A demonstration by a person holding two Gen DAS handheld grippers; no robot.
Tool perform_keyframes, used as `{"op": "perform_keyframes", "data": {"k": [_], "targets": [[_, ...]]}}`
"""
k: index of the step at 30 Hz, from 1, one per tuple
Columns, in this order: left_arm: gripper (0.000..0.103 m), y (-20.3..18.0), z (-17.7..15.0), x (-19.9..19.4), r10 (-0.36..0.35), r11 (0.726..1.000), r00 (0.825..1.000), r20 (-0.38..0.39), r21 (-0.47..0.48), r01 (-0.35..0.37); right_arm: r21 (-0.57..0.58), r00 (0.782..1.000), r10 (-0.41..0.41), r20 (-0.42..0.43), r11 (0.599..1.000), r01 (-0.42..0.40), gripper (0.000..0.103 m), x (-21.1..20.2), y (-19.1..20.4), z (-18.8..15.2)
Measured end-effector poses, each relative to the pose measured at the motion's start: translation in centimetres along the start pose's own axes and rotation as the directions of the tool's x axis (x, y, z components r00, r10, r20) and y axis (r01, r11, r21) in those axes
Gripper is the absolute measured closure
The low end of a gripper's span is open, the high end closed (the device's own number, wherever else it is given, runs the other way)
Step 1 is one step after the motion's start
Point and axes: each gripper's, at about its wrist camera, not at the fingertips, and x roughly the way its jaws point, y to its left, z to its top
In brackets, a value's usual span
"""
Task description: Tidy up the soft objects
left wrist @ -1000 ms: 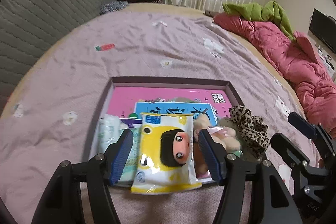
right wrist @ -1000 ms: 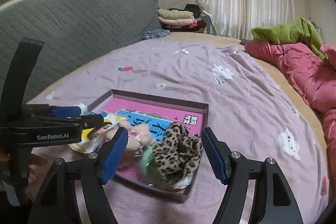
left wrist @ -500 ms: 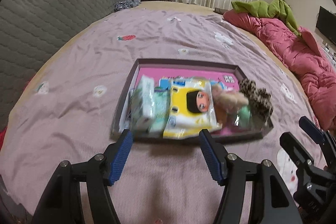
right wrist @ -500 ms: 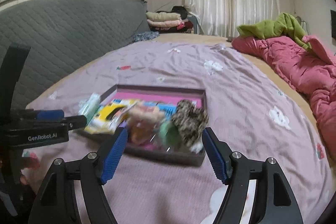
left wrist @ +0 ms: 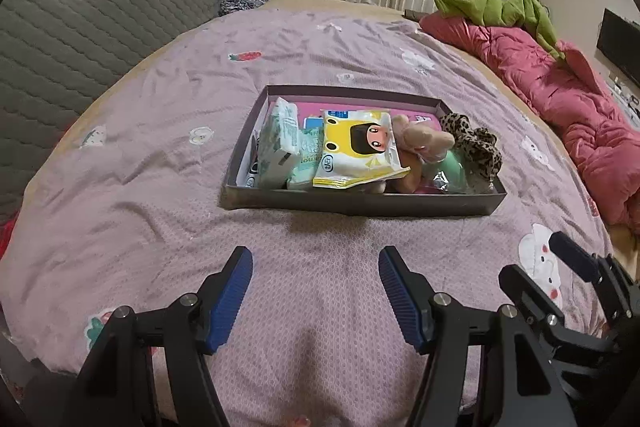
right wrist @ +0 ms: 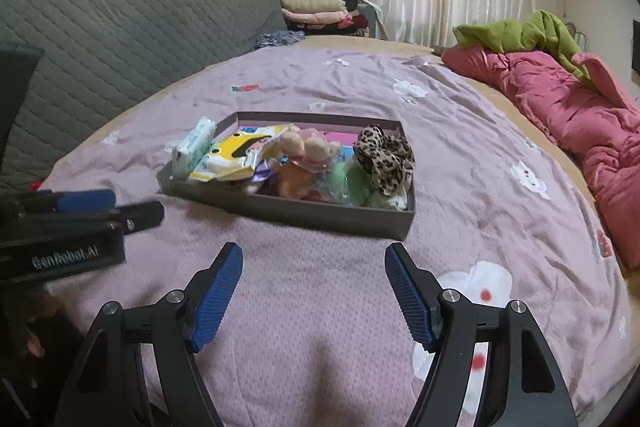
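Note:
A shallow grey tray (left wrist: pixel 360 202) (right wrist: pixel 304 215) lies on the purple bedspread. It holds white-green tissue packs (left wrist: pixel 278 143) (right wrist: pixel 192 147), a yellow wipes pack with a cartoon face (left wrist: pixel 358 147) (right wrist: pixel 232 157), a beige plush toy (left wrist: pixel 420 143) (right wrist: pixel 304 155), a mint-green soft thing (left wrist: pixel 450 167) and a leopard-print scrunchie (left wrist: pixel 476 143) (right wrist: pixel 384 157). My left gripper (left wrist: pixel 316 291) hangs open over bare bedspread, well short of the tray. My right gripper (right wrist: pixel 314 291) is likewise open with nothing between its fingers.
A crumpled pink quilt (left wrist: pixel 560 99) with a green garment (right wrist: pixel 516 35) lies along the right of the bed. A grey quilted headboard (left wrist: pixel 80 27) stands at left. Folded clothes (right wrist: pixel 316 11) are stacked at the back by the curtain.
Both grippers have drawn back from the tray toward the near side of the bed. The wipes pack and scrunchie that sat between their fingers now lie in the tray.

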Motion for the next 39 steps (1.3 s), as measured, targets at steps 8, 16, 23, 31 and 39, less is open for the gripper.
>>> {"op": "perform_keyframes", "data": {"k": [8,16,23,31,39], "targets": [[0.038,-0.4,-1.7,-1.0,0.006,1.000,1.000,-0.018,0.012,-0.005,0.012,1.000,-0.009,-0.007,1.000,0.009,0.028,-1.4,0.2,-0.6],[0.038,-0.5,-2.2,-1.7,0.005,1.000,1.000,-0.010,0.019,-0.004,-0.018,1.000,-0.019,0.006,1.000,0.019,0.028,-1.9,0.7,-0.7],[0.038,-0.2,-2.2,-1.5,0.011,1.000,1.000,-0.014,0.011,-0.011,-0.011,1.000,-0.018,-0.001,1.000,0.018,0.028,-1.7,0.5,-0.8],[0.038,-0.2,-2.5,-1.0,0.017,1.000,0.999,-0.033,0.009,-0.017,-0.010,1.000,-0.009,-0.013,1.000,0.009,0.028,-1.4,0.4,-1.1],[0.038,-0.1,-2.8,-0.6,0.021,1.000,0.999,-0.042,0.011,-0.020,-0.009,1.000,-0.006,-0.017,1.000,0.006,0.028,-1.2,0.5,-1.2]]}}
